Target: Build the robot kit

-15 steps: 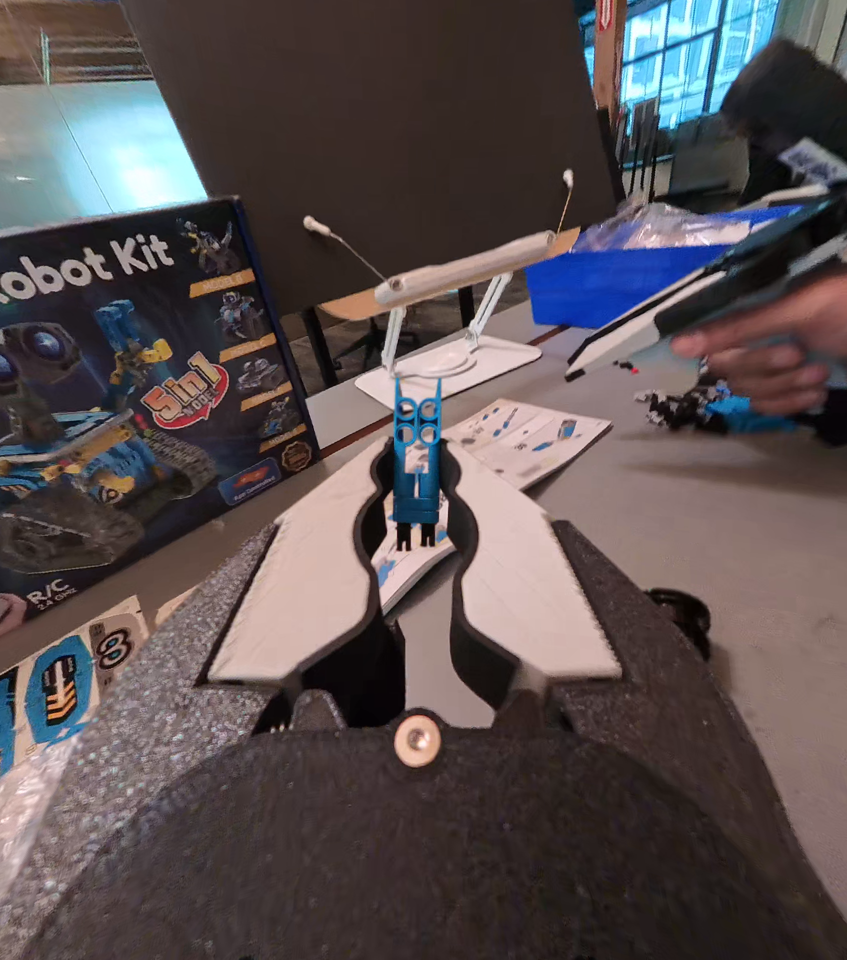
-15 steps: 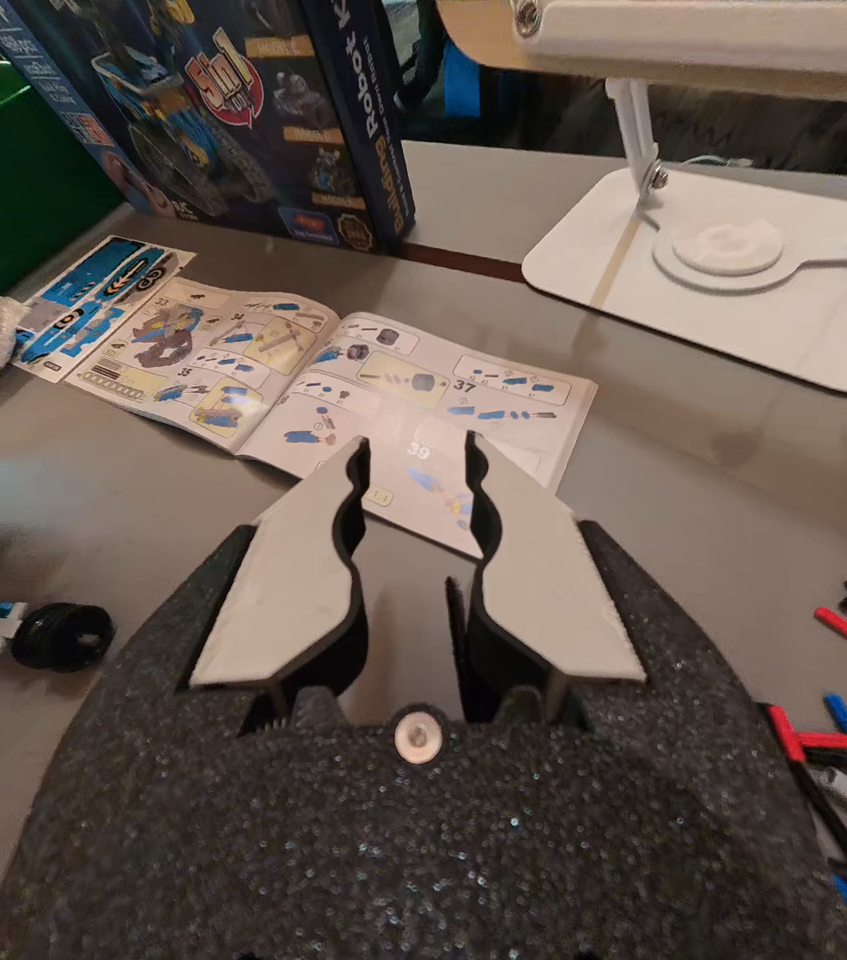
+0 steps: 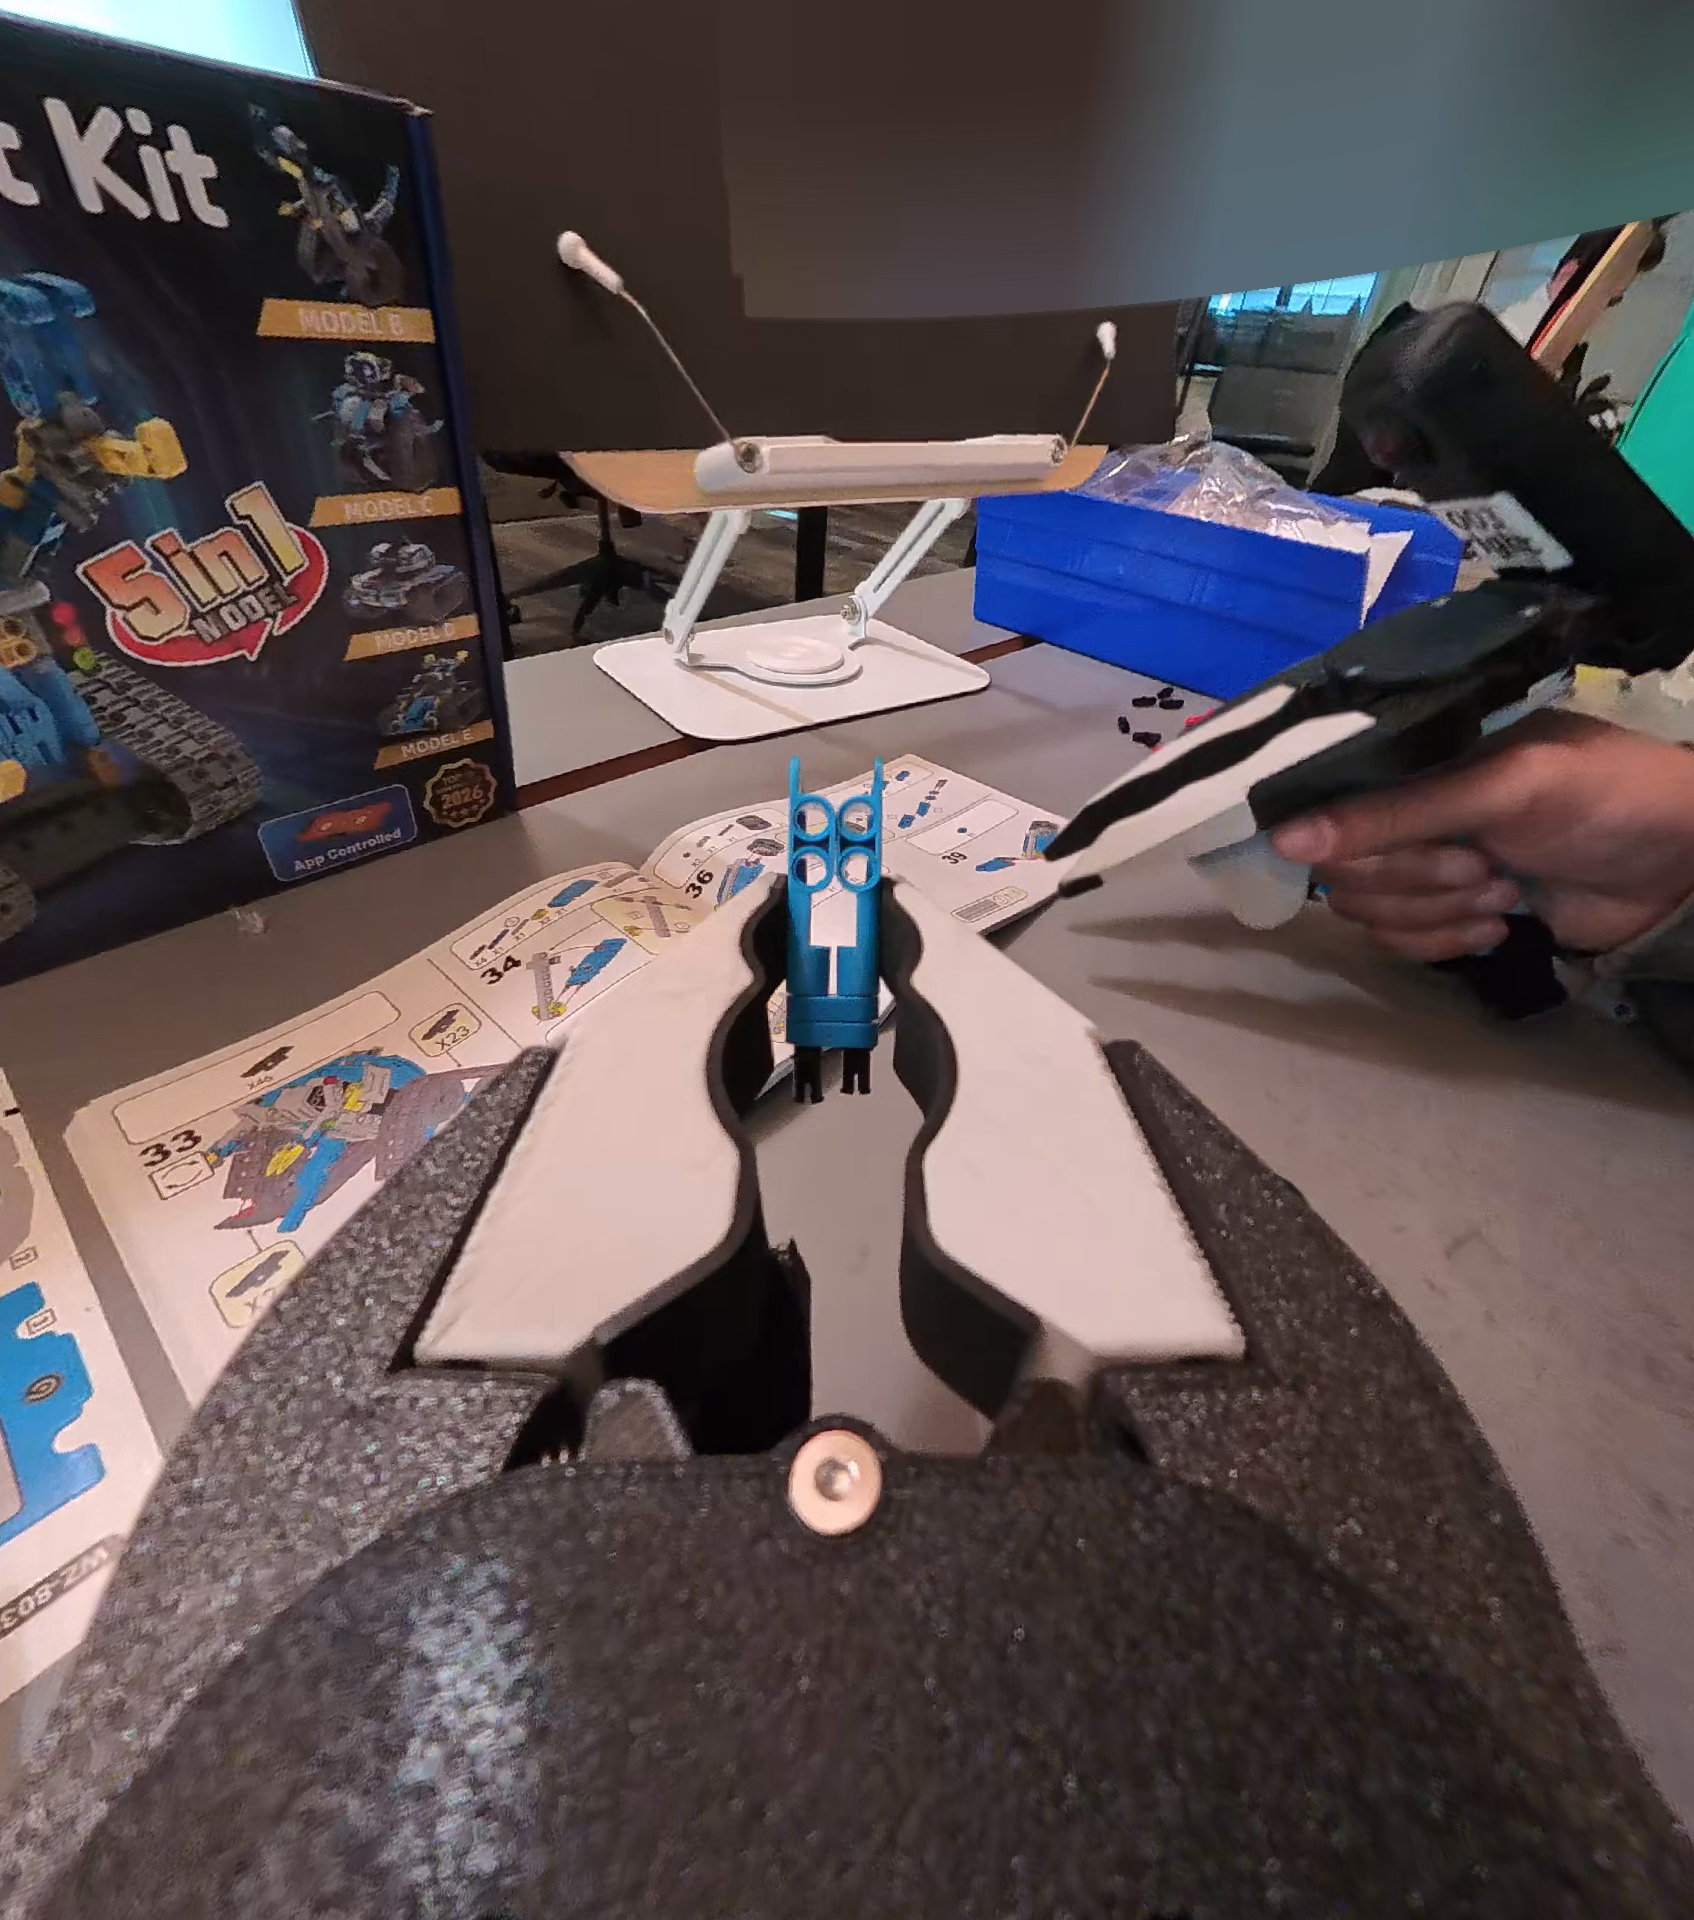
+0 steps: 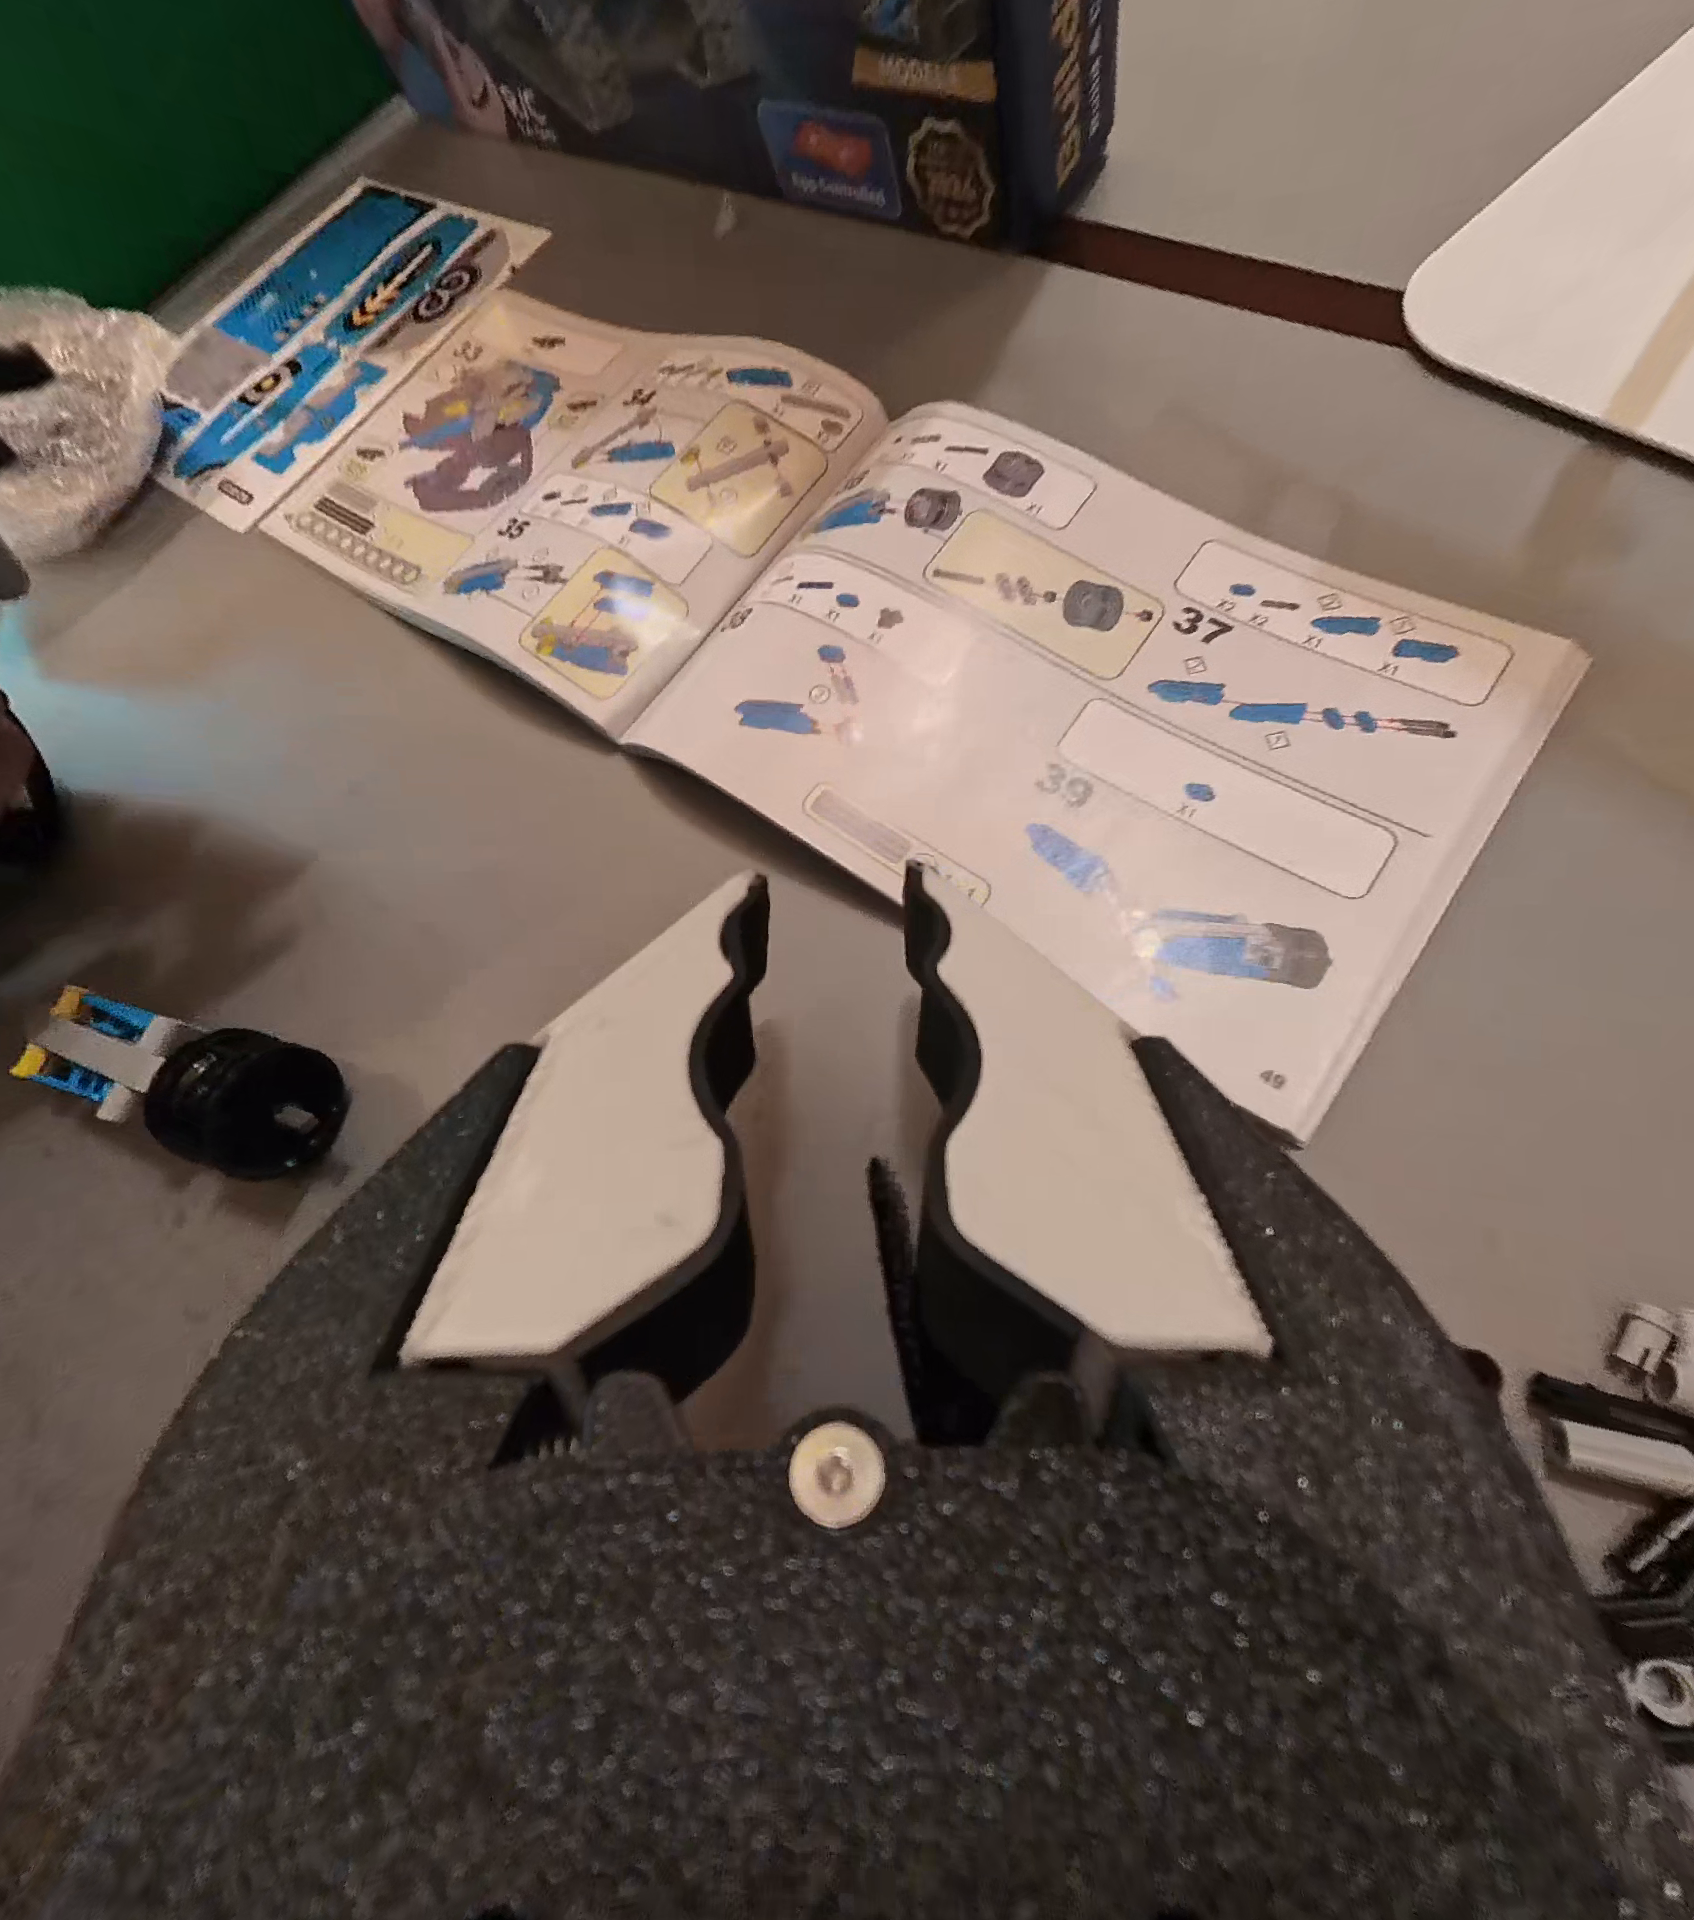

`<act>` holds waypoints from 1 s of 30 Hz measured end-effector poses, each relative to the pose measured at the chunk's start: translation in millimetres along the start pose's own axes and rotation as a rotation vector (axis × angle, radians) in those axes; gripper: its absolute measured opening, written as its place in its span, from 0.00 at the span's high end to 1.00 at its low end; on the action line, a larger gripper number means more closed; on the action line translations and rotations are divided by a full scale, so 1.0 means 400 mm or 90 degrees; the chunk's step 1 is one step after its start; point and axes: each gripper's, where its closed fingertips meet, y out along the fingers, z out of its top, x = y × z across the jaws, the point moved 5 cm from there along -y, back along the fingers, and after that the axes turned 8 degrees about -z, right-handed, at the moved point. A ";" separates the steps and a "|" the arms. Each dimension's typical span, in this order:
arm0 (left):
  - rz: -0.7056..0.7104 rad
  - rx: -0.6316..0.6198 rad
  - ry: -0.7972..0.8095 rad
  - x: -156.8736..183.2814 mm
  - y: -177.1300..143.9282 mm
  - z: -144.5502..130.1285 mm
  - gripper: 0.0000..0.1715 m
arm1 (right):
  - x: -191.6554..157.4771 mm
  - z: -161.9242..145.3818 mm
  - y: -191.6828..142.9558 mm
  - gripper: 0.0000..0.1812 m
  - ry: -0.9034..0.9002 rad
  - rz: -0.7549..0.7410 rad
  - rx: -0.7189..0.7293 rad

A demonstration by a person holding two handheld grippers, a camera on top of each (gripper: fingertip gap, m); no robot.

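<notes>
Left gripper [image 3: 835, 914] clamps blue piece [image 3: 832, 935] upright, frame centre. Right gripper [image 4: 835, 894] empty, fingers narrowly apart, over booklet [image 4: 1082, 665] edge. Wheel [image 4: 245, 1101] lower left; box [image 3: 168, 499] upper left.

Even indoor light is falling from above, with daylight glowing through the windows [image 3: 1269, 312] far behind, and soft shadows are lying on the grey table [image 4: 469, 831] under the tools. Glare is washing out the right-hand page of the open booklet [image 4: 926, 665], and motion blur is smearing the left edge and the loose parts [image 4: 1674, 1507] at the right. Wide-angle distortion is bending both views' edges, while a smooth grey patch is covering the left view's top right.
</notes>
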 end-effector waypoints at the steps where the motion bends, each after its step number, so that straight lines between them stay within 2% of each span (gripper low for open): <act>1: 0.001 0.004 -0.008 -0.004 -0.002 0.000 0.91 | -0.002 -0.002 0.003 0.86 -0.003 0.001 -0.002; 30: 0.005 0.017 -0.068 -0.029 -0.013 -0.003 0.91 | 0.000 0.002 -0.002 0.86 0.009 0.012 0.024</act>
